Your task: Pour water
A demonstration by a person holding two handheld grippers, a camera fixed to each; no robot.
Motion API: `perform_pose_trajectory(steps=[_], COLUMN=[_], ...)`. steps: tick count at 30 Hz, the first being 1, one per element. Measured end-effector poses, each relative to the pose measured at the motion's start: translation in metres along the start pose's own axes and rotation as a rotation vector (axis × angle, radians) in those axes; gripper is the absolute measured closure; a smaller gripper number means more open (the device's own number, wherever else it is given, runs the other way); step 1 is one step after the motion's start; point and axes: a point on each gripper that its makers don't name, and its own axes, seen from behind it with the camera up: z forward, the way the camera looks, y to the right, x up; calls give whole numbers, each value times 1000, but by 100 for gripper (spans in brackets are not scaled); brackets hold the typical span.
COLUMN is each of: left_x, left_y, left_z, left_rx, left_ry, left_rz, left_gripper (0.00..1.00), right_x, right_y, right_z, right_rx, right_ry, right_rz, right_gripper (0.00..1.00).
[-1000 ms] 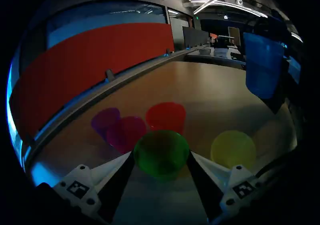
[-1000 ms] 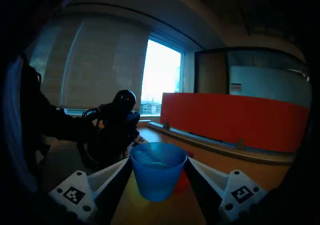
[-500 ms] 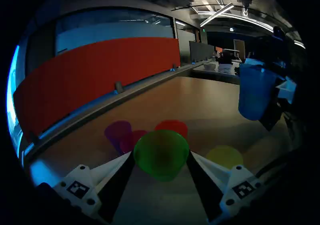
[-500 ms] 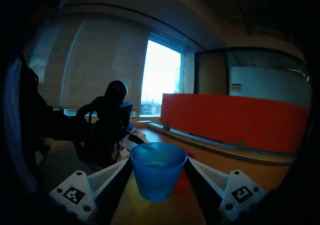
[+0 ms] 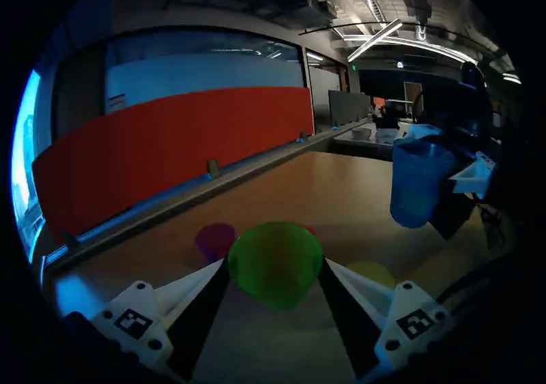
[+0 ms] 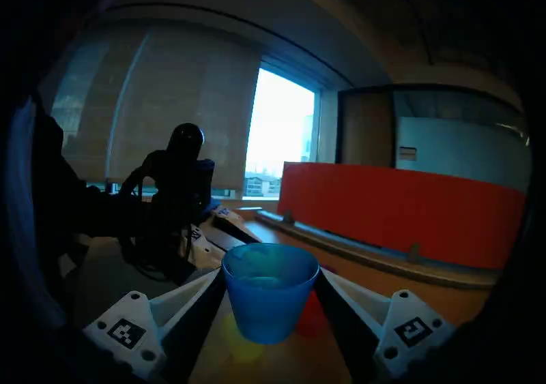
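Note:
A green cup (image 5: 275,264) is held between the fingers of my left gripper (image 5: 273,285), lifted above the wooden table (image 5: 321,186). Behind it a purple cup (image 5: 216,239) and a yellow cup (image 5: 370,273) stand on the table, and a sliver of a red cup (image 5: 308,230) peeks out. My right gripper (image 6: 271,295) is shut on a blue cup (image 6: 270,290) with water in it. In the left gripper view the same blue cup (image 5: 417,181) hangs at the right, held by the other gripper. In the right gripper view the left gripper (image 6: 205,237) shows dark at the left.
A red partition (image 5: 170,145) with a rail runs along the table's far side. In the right gripper view a bright window (image 6: 276,145) and a person's dark sleeve (image 6: 61,200) sit at the left; red (image 6: 310,316) and yellow (image 6: 239,333) cups show below the blue cup.
My left gripper has risen with the green cup, so the table cups sank lower and partly behind it. The blue cup dropped lower in the left gripper view. The right gripper hardly moved.

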Motion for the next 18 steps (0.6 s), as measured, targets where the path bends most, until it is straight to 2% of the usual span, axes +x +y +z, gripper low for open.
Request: perform_pose_trajectory(steps=[11, 18], left_x=[27, 40], left_y=[1, 4], left_z=[-38, -54], left_rx=[41, 45], left_ry=[95, 144], left_rz=[1, -27], left_gripper=[11, 11], right_x=[7, 11], right_y=[-9, -16], right_z=[4, 8], right_rx=[14, 23], right_ry=[0, 4], right_rz=[-10, -14], right_gripper=[9, 9])
